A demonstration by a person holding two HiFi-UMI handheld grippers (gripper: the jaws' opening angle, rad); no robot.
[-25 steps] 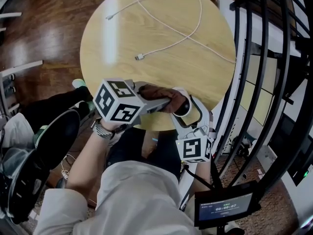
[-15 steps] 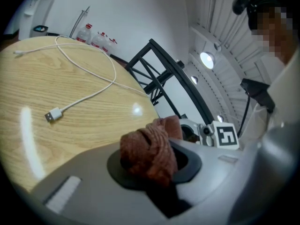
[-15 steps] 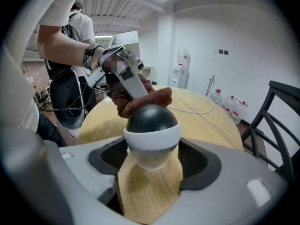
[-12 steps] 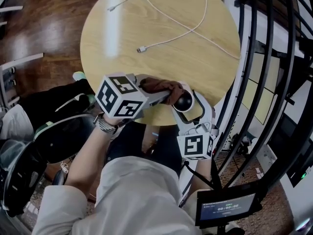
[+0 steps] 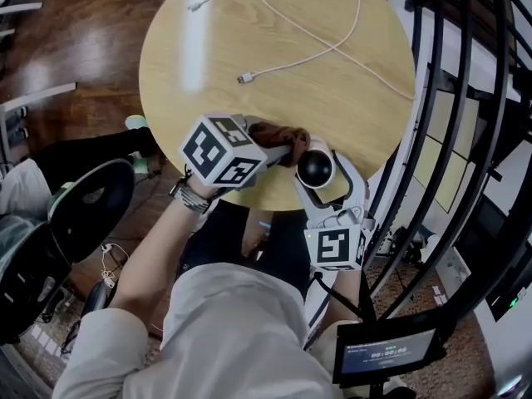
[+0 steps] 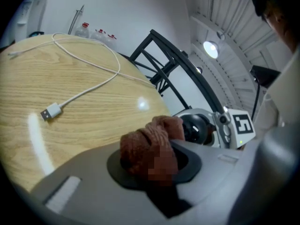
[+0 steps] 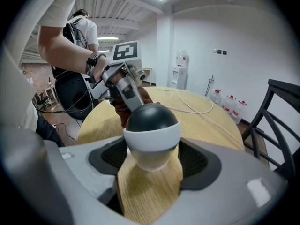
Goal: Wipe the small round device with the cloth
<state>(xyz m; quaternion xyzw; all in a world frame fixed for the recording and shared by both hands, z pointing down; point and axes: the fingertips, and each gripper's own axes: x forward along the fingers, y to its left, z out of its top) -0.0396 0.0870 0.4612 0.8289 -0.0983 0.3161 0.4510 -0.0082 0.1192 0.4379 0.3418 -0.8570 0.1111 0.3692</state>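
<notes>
The small round device (image 7: 151, 136), black on top and white below, sits between the pads of my right gripper (image 7: 152, 161), which is shut on it above the near edge of the round wooden table (image 5: 249, 48). From the head view the device (image 5: 315, 168) shows as a black dome in a white cup. My left gripper (image 6: 152, 161) is shut on a bunched brown cloth (image 6: 150, 146). The cloth (image 5: 278, 137) lies just left of the device, beside it or touching its side; which, I cannot tell. In the left gripper view the device (image 6: 196, 127) is right behind the cloth.
A white USB cable (image 5: 307, 52) loops over the far half of the table, its plug (image 6: 51, 112) lying loose. A black metal railing (image 5: 465, 123) stands close on the right. A dark office chair (image 5: 83, 214) is at the left, and a small screen (image 5: 386, 356) below.
The left gripper with the cloth has drawn back to the left off the device, so the black dome is now uncovered. The right gripper has held still.
</notes>
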